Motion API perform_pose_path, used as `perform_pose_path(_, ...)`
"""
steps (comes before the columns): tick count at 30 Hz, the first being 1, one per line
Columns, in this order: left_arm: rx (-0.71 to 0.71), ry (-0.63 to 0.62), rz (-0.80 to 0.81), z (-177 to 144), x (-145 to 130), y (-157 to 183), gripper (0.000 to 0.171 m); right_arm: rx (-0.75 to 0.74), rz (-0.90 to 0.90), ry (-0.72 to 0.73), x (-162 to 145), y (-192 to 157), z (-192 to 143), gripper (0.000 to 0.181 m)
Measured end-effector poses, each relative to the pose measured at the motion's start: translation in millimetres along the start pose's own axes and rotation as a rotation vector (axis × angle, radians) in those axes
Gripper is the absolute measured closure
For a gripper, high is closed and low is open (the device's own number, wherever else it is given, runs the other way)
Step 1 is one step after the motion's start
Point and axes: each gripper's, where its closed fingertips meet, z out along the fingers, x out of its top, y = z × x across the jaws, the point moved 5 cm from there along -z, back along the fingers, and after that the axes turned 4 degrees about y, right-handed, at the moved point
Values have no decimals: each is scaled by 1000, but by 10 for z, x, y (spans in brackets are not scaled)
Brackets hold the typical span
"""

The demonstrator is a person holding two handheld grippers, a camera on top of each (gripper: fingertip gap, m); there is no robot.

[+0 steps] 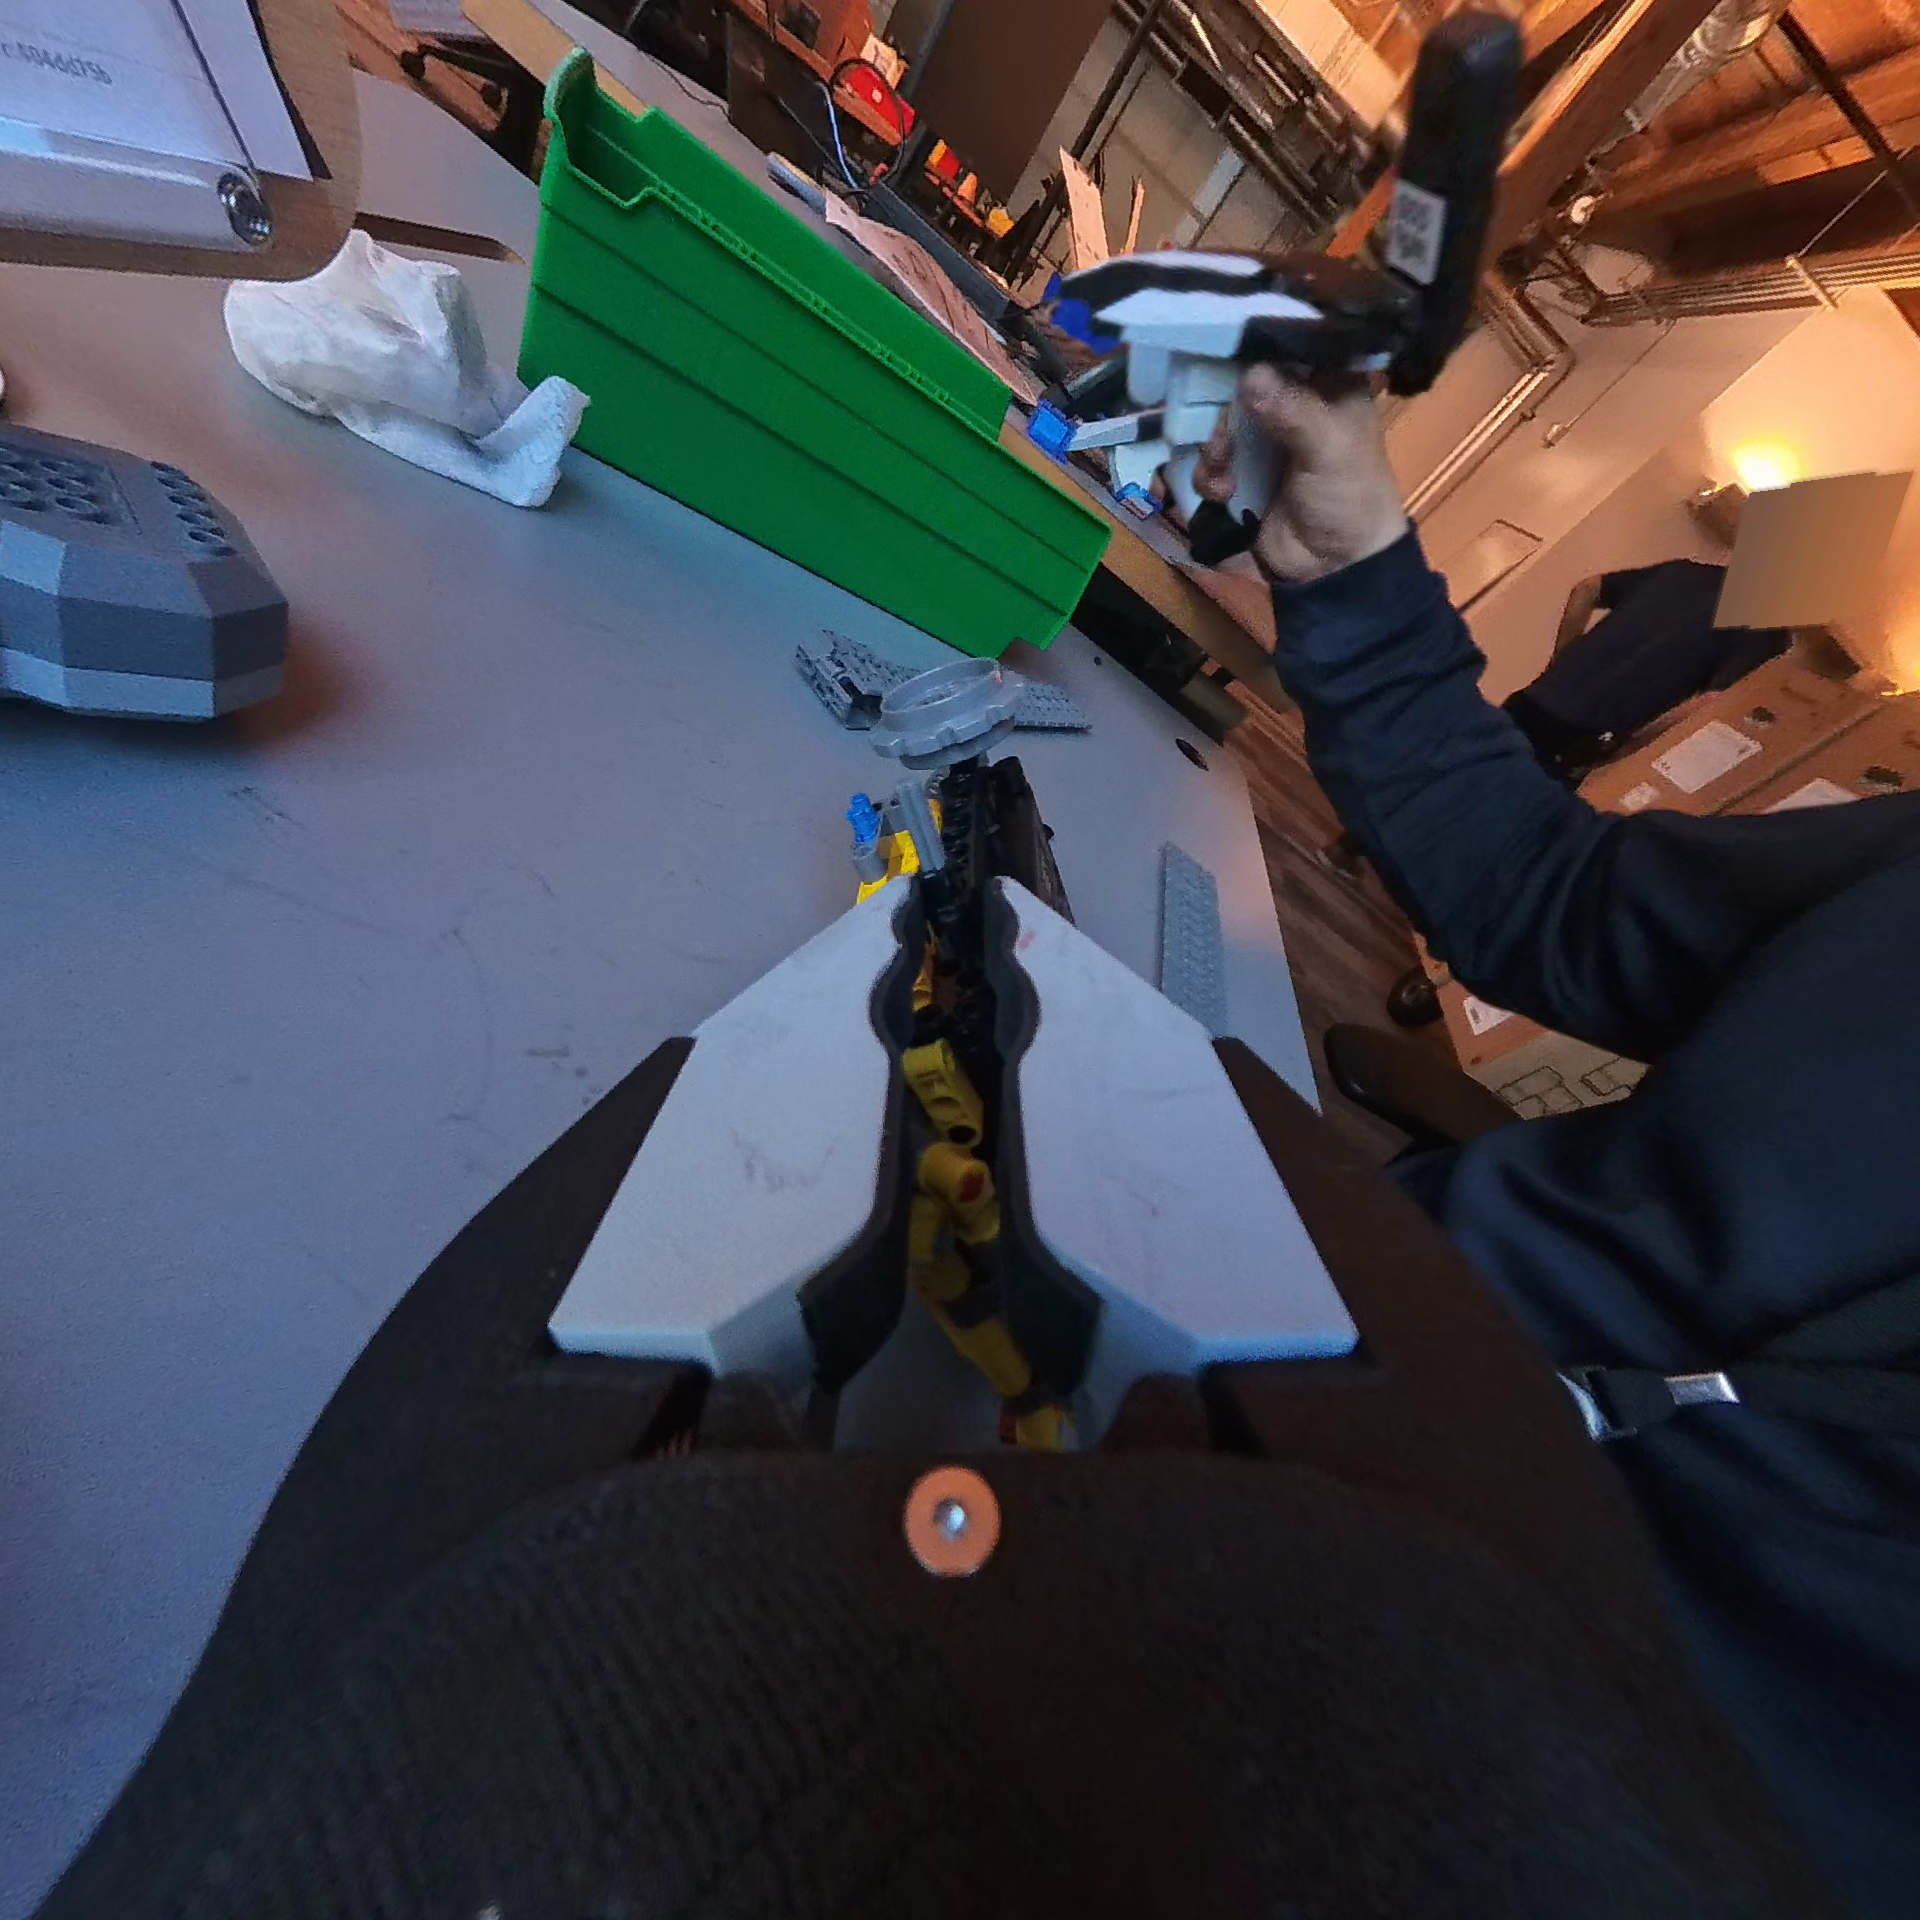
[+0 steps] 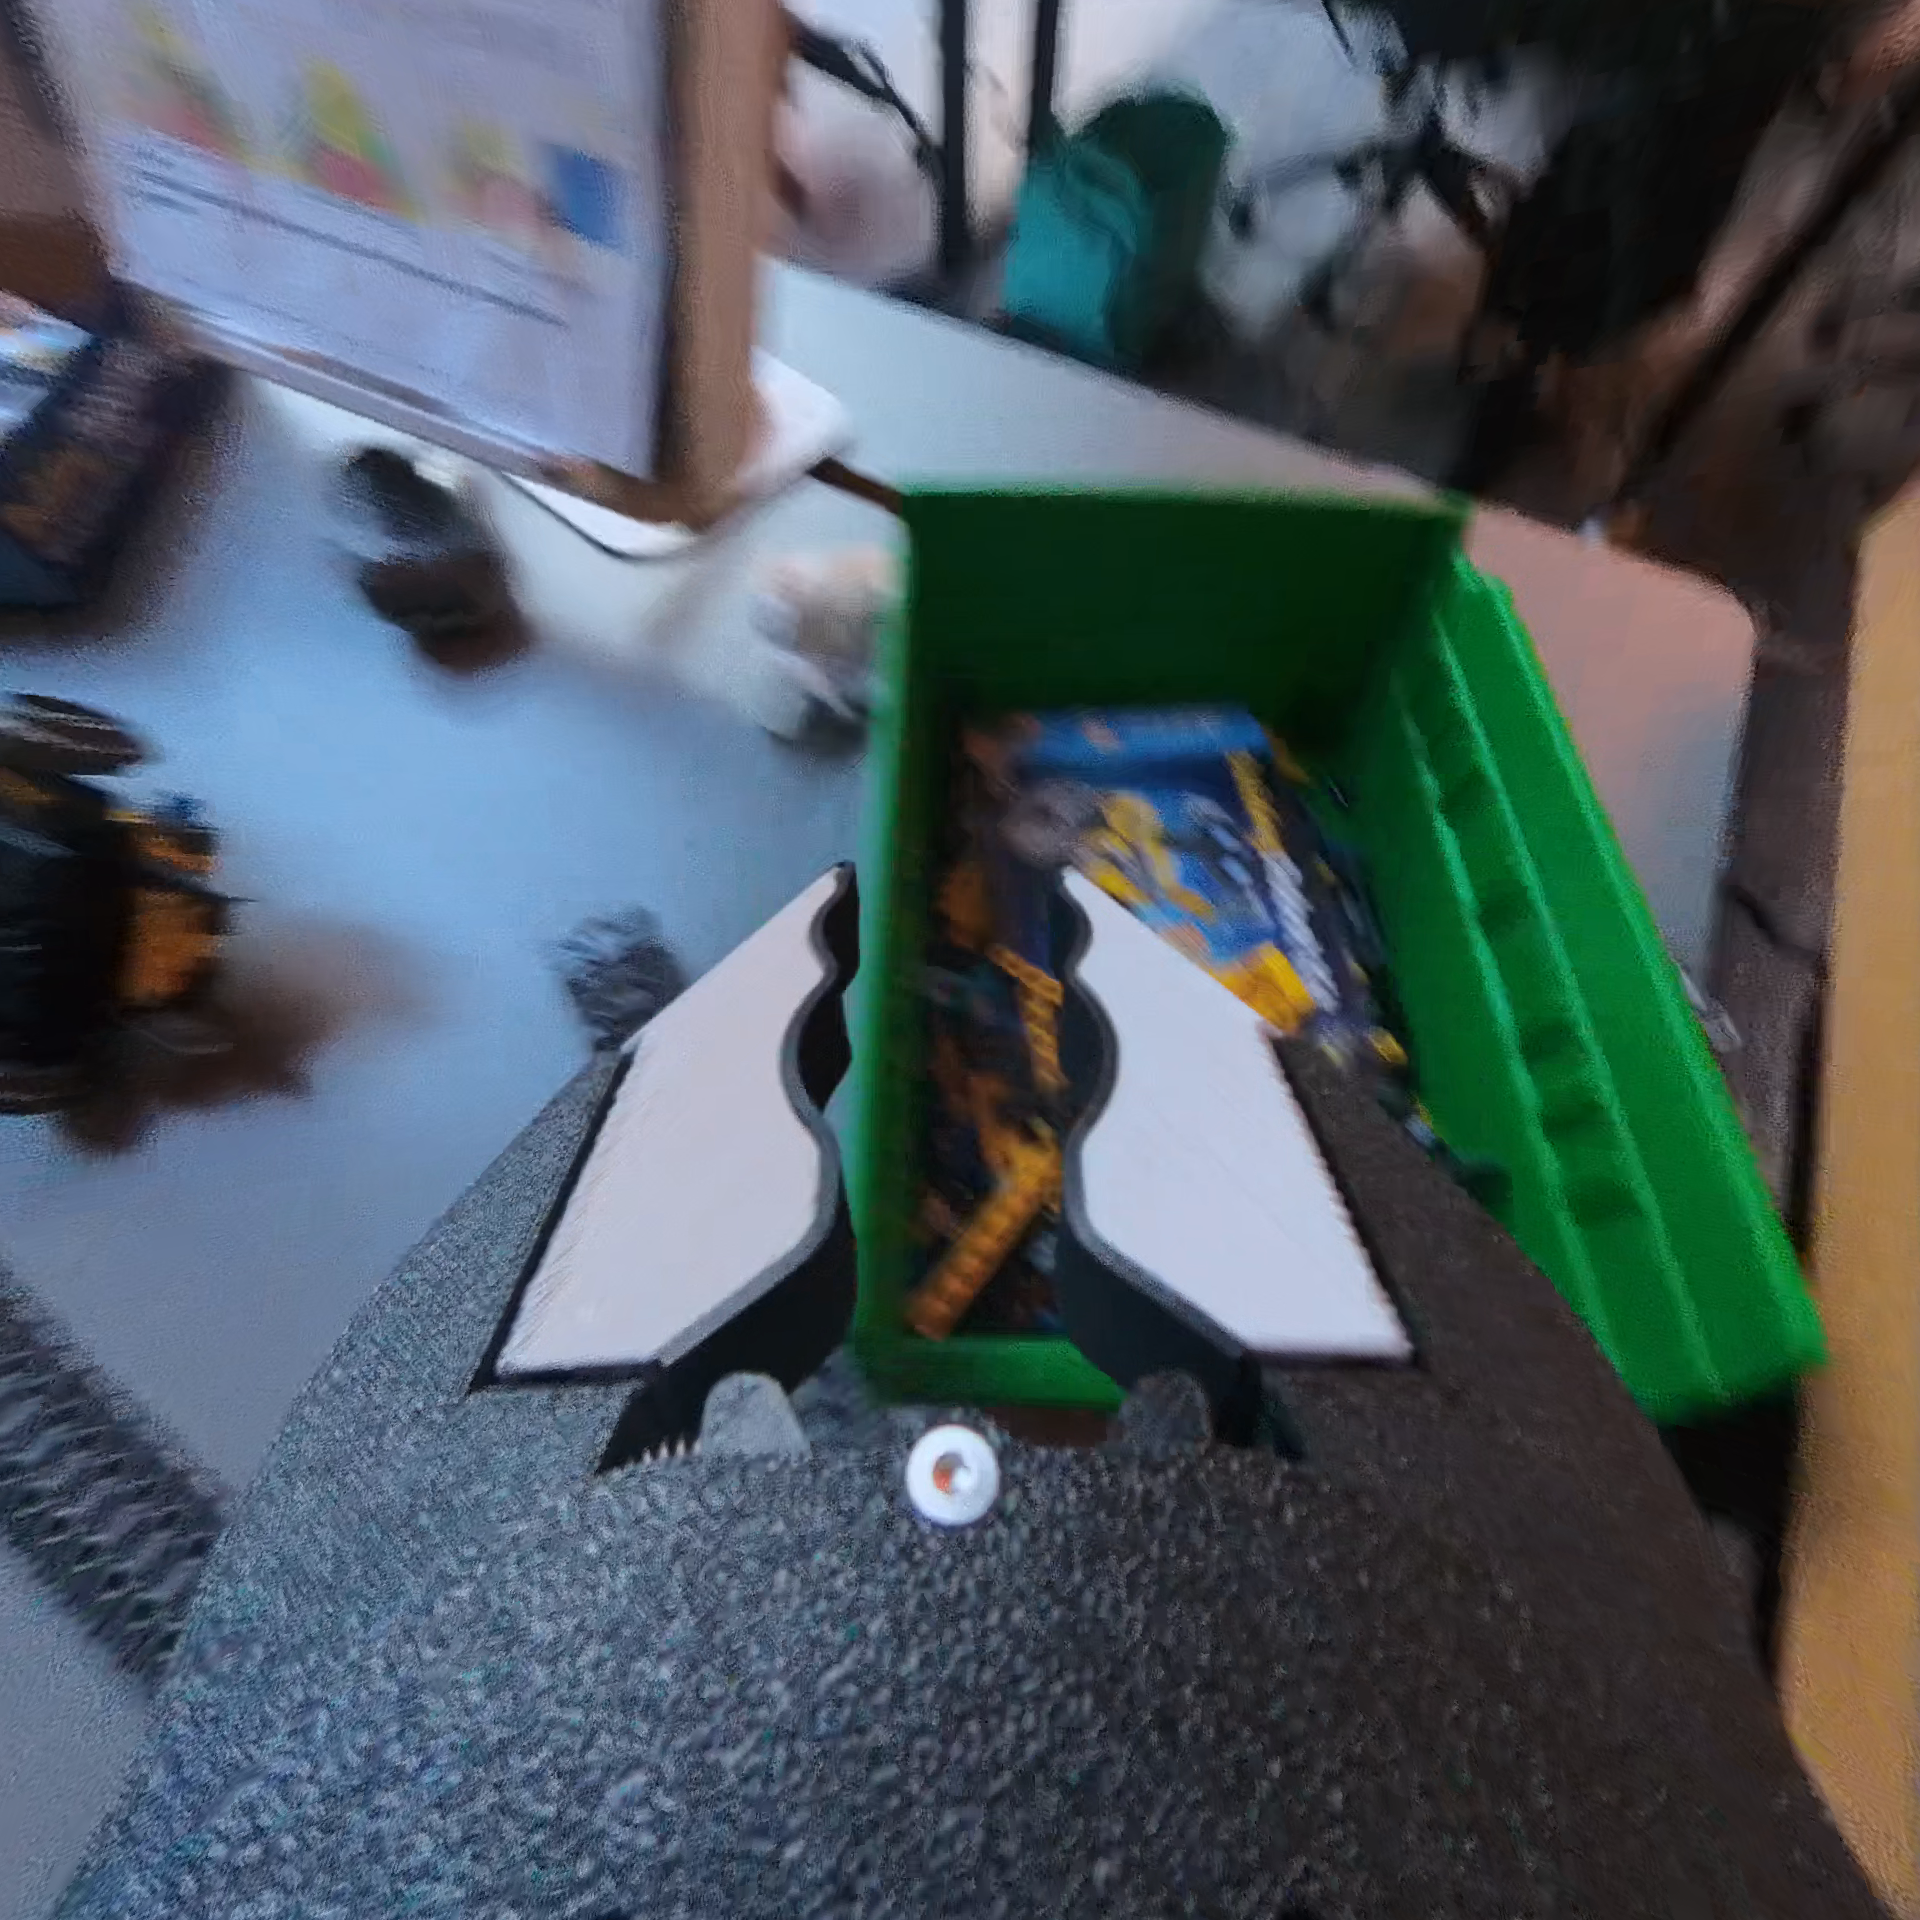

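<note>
My left gripper [image 1: 954,894] is shut on a yellow and black toy brick assembly [image 1: 940,1101] and holds it over the grey table [image 1: 416,935]. The assembly runs forward between the fingers and ends in a round grey disc [image 1: 943,712]. A hand holds my right gripper [image 1: 1091,462] up in the air past the near end of a green bin [image 1: 790,384]. The right wrist view is blurred. There my right gripper [image 2: 961,904] is open and empty above the green bin [image 2: 1558,987]. The bin holds a blue and yellow booklet [image 2: 1174,821] and yellow and black parts [image 2: 997,1143].
A white cloth [image 1: 395,364] lies left of the bin. A grey brick model [image 1: 125,603] sits at the left. Flat grey plates [image 1: 1190,935] lie near the table's right edge. A framed board [image 1: 135,125] stands at the far left. A person sits beyond the table. The tips of one gripper are about 35 cm away from the tips of the other.
</note>
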Motion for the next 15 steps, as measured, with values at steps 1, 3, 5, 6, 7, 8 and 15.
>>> perform_pose_path(1, -6, -1, 0, 2, 1, 8, 163, 78, -38, 49, 91, -268, 33, 149)
perform_pose_path(3, -33, 0, 5, 6, 7, 41, 164, 284, -48, 76, 137, -830, 190, 148)
perform_pose_path(5, -50, -3, 20, 12, 8, 73, 164, 484, 20, 34, 62, -1319, 417, 142)
perform_pose_path(6, -47, -4, 30, 14, 9, 80, 164, 559, 45, 8, 14, -1515, 534, 136)
perform_pose_path(7, -49, -4, 39, 14, 12, 92, 164, 604, 46, -11, -34, -1672, 651, 134)
perform_pose_path(8, -53, -5, 50, 13, 14, 105, 164, 630, 31, -25, -82, -1798, 767, 132)
perform_pose_path(15, -99, -23, 271, -1, 34, 306, 164, 995, 154, -93, -155, -2377, 1097, 141)
